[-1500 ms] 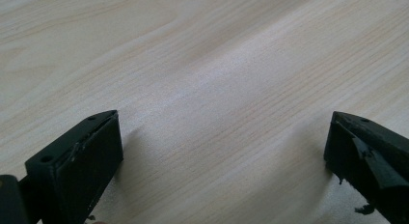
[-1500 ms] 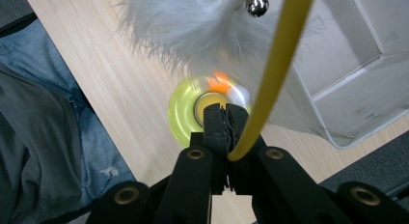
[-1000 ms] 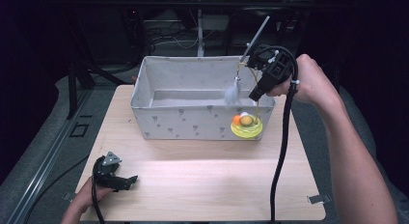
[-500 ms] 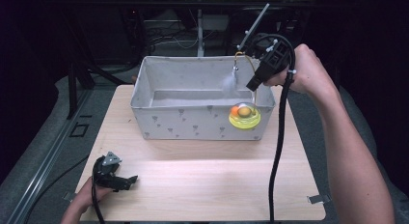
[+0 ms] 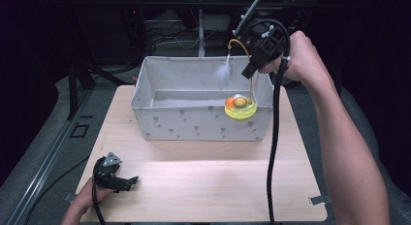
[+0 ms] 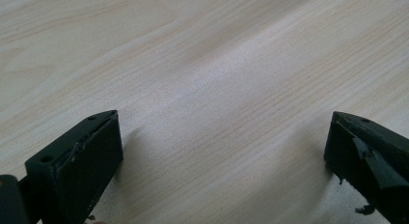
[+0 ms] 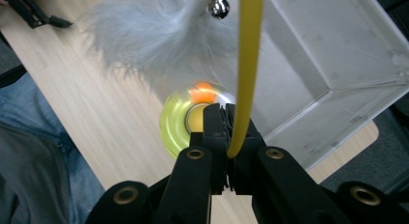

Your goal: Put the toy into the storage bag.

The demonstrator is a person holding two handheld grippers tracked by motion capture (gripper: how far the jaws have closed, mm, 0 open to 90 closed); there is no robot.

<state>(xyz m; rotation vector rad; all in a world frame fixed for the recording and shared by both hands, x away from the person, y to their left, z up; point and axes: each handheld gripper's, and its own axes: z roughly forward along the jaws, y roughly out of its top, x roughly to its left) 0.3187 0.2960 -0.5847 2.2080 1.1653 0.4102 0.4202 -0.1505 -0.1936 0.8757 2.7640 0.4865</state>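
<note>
1. Right gripper (image 5: 252,65) is at the upper right of the high view, raised above the far right corner of the bin (image 5: 169,123); its jaws are clamped on the yellow wand (image 7: 247,74) of a cat toy
2. The toy hangs from that grip. Its round yellow base (image 5: 240,110), carrying an orange ball (image 5: 230,103), sits right of centre in the high view, over the bin's front right rim. Whether it touches the rim cannot be told
3. The grey feather (image 7: 144,31) and a small bell (image 7: 220,7) dangle from the wand's curved upper end, at the top of the right gripper view
4. Left gripper (image 5: 127,181) rests on the desk (image 5: 218,186) at lower left of the high view, jaws apart and nothing between them, well apart from the bin
5. Handling, judged: the toy looks light. The wand is thin, springy and likely smooth, so it can slide or twist in the pads. The base will swing as a pendulum under any quick move. Feather soft, no use as a hold
6. Best hold, judged: the wand low down near the base, to limit swing, or the base rim itself if jaw width allows
</note>
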